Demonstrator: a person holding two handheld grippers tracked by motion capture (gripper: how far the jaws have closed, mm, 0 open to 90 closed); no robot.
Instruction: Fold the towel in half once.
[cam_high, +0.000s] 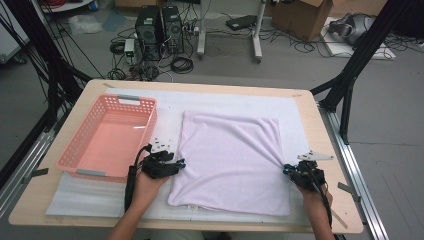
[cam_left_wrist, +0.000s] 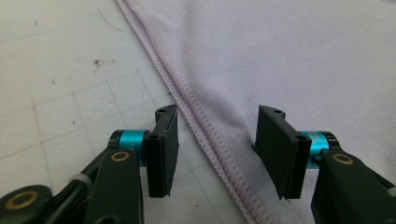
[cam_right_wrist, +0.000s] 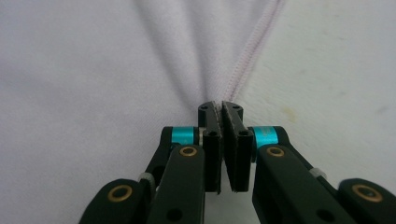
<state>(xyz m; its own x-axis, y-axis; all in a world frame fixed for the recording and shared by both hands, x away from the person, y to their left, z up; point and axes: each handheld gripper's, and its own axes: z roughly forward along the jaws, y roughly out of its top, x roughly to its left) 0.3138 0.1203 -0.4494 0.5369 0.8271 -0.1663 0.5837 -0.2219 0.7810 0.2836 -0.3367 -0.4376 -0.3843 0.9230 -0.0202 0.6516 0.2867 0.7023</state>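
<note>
One pink basket (cam_high: 107, 137) empty; right hand-held gripper (cam_right_wrist: 223, 108) pinches towel (cam_high: 232, 160) edge; left hand-held gripper (cam_left_wrist: 217, 140) wide.

Overhead and close gripper views share the towel (cam_high: 232, 160).

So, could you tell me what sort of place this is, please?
Probably a lab or workshop for recording handling tasks: computer towers and loose cables on the floor, a cardboard box, black frame struts around the table.
</note>
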